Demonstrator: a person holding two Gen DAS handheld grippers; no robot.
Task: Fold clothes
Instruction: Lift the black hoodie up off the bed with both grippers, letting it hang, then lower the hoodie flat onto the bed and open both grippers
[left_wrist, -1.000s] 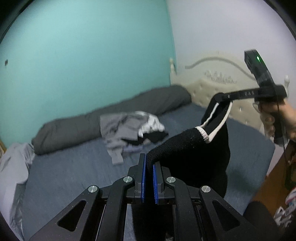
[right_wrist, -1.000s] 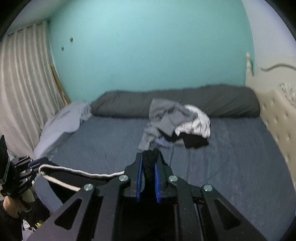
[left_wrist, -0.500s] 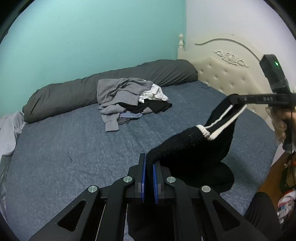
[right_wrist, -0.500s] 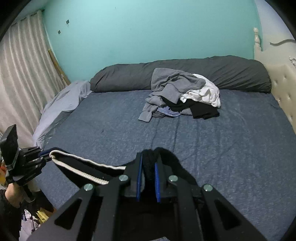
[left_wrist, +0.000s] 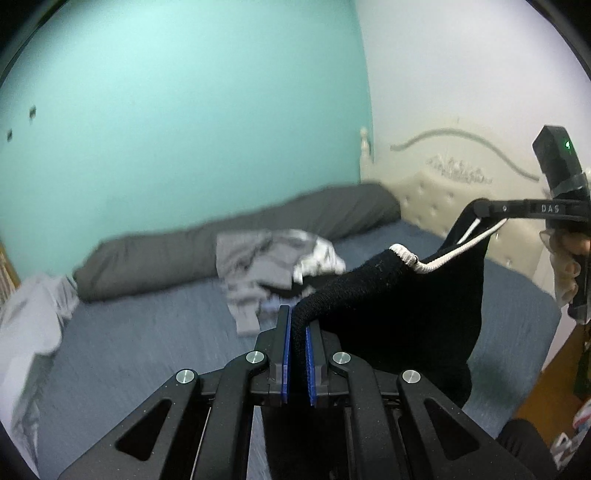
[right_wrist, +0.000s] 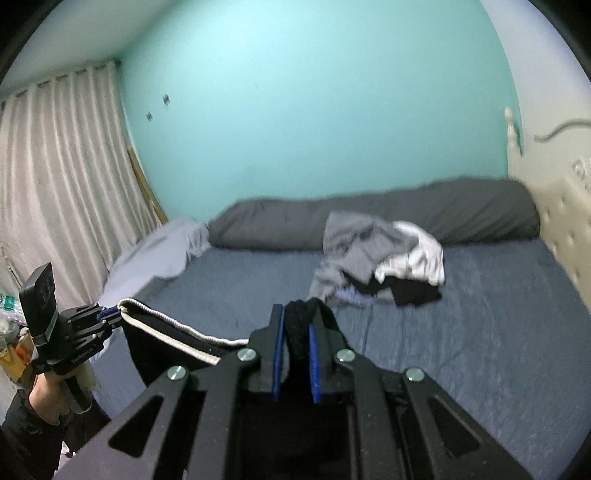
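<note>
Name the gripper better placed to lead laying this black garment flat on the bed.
Neither clearly: left gripper and right gripper both clamp the black garment, raised between them above the bed. Lower together.

Garment (left_wrist: 406, 310): coarse matt black knit, white braided cord (left_wrist: 443, 258). Gripper (left_wrist: 298, 347): matt black plastic, blue ribbed pads (left_wrist: 285, 354), shiny metal screws (left_wrist: 255, 357).

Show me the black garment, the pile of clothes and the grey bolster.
black garment (left_wrist: 406, 314), left wrist view, on its hanging body.
pile of clothes (right_wrist: 373, 254), right wrist view, on the grey top piece.
grey bolster (right_wrist: 461, 214), right wrist view, on its right half.
</note>
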